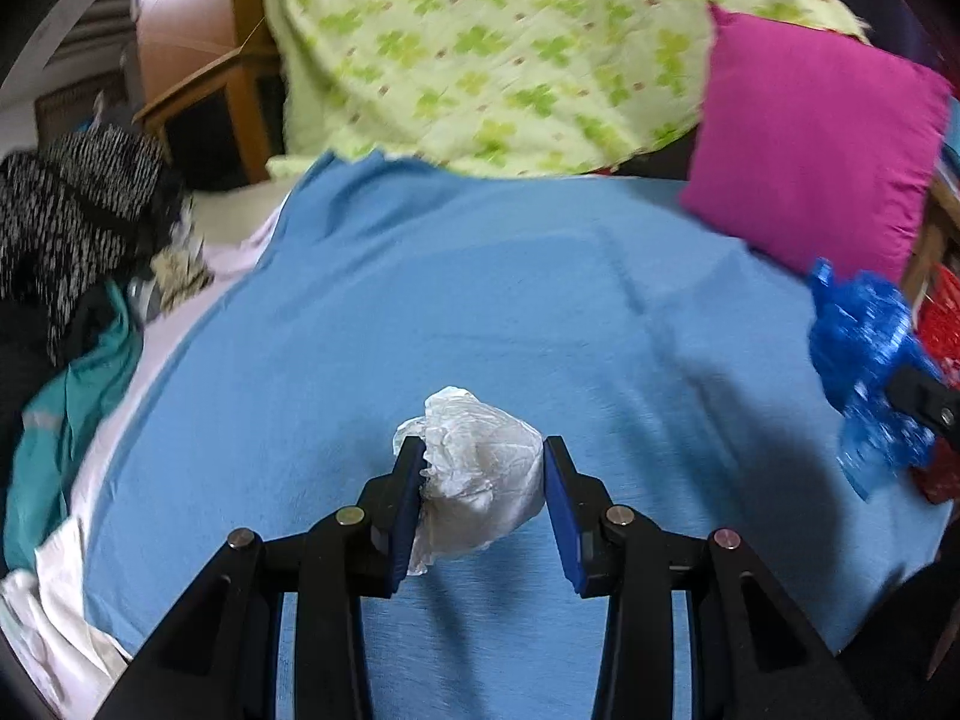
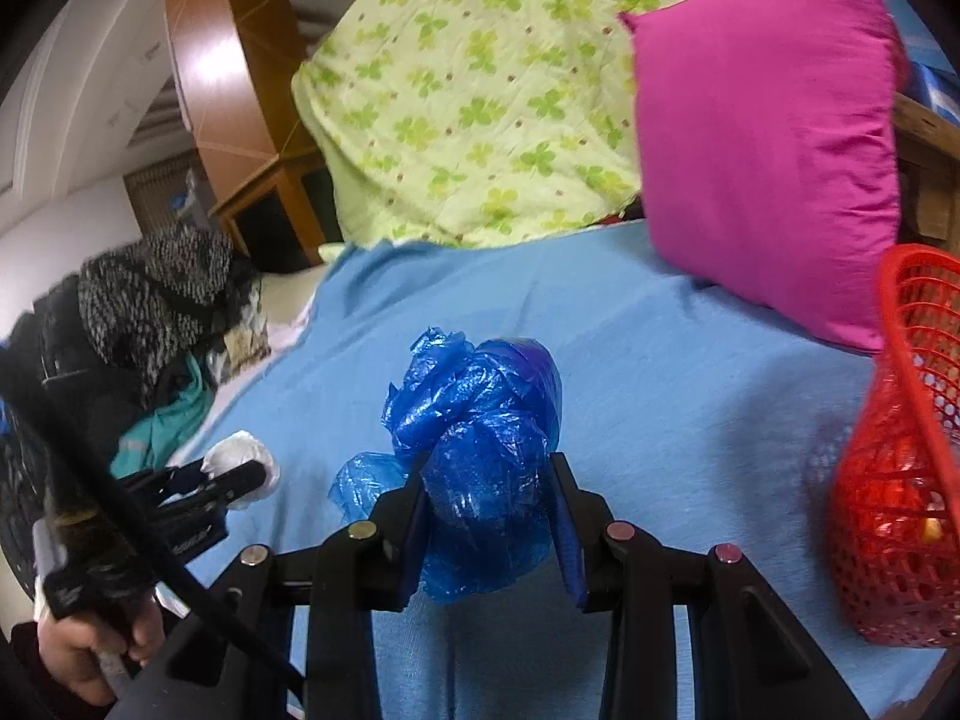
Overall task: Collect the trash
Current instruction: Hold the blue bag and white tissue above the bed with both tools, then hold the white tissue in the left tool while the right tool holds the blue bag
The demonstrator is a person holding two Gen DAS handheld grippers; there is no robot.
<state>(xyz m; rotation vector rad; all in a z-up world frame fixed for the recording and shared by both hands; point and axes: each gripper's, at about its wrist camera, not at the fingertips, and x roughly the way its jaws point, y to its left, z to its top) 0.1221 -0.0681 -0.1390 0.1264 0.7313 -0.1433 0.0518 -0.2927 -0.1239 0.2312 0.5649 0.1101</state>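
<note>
1. Here we are over the blue sheet [image 1: 480, 312] spread on the bed, and our left gripper [image 1: 483, 498] has its blue pads clamped onto a crumpled white plastic wad [image 1: 474, 468]. The jaws stand narrow, one pad on each side of the wad, which bulges up and forward between them.

2. Over to the right wrist view: our right gripper [image 2: 489, 510] is closed the same way on a crumpled blue plastic bag [image 2: 480, 420]. The bag swells well above the fingers and a loose fold hangs out to the left of them.

3. From that same view we catch the left gripper low at the left, white wad at its tip, with a hand [image 2: 78, 654] wrapped around its handle.

4. From the left wrist view the blue bag shows at the far right edge, pinched in the right gripper's black finger.

5. A red mesh basket [image 2: 900, 480] stands on the sheet at the right, near the blue bag but apart from it, with something red and crinkled inside.

6. Behind, a magenta cushion [image 2: 768, 138] leans beside a green clover-print quilt [image 2: 480, 90].

7. Off the left side of the bed we see a heap of clothes [image 1: 72, 228], black-and-white knit on top, teal cloth beneath.
</note>
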